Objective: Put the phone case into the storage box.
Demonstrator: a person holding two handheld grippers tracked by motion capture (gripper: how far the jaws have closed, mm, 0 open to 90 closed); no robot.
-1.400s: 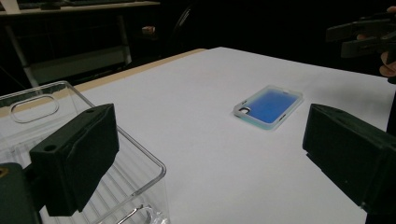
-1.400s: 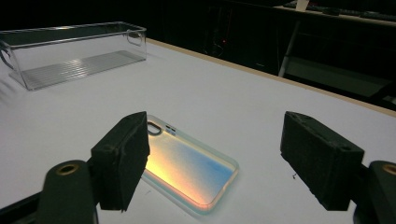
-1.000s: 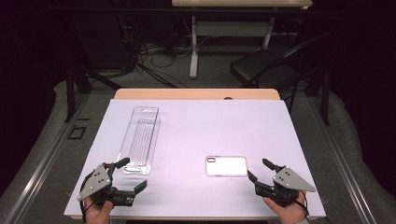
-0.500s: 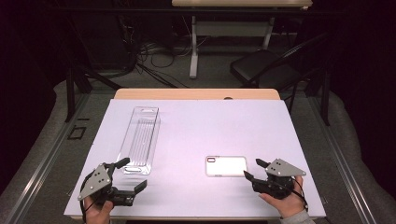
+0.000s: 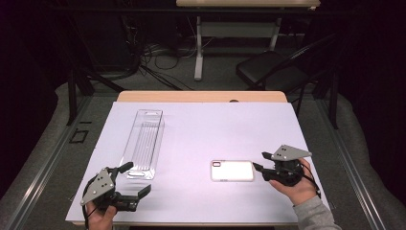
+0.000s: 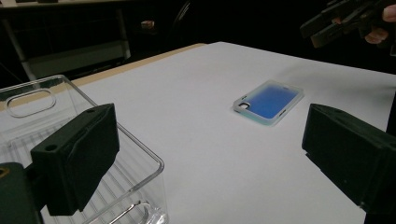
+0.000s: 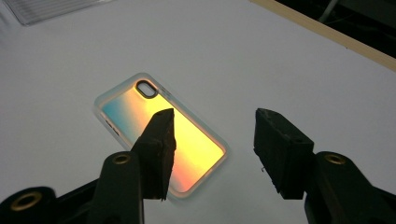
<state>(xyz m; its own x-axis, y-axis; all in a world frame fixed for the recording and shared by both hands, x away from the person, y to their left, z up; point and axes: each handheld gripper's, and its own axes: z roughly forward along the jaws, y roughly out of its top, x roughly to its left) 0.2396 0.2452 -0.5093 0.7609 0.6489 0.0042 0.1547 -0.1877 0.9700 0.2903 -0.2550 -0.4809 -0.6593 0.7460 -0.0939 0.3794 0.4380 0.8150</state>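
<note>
phone case: a clear-rimmed phone case lies flat on the white table cover, toward the person's right, camera cut-out at its left end in the high view
case colour: the high view shows it pale and washed out; the left gripper view shows its face blue; the right gripper view shows it shading from teal through yellow to orange, with the dark oval cut-out at its far corner
case and right jaws: in the high view the right gripper points at the case's right end, its tips just beside that end; in the right gripper view the jaws hang above the case, one jaw in front of its middle, the other over bare cover beside it
right jaws: spread apart with nothing pinched; they have just been closing, and no thing sits between the pads
right hand: grey sleeve at the lower right edge in the high view; seen far off at the upper right in the left gripper view
left gripper: left gripper at the near left corner, jaws spread wide, nothing between them; well apart from the case
clear tray: a long clear plastic tray lies lengthwise left of centre; the left gripper view shows its ribbed floor and a slot handle, one jaw just in front of its near wall
table: wooden edge shows beyond the cover
</note>
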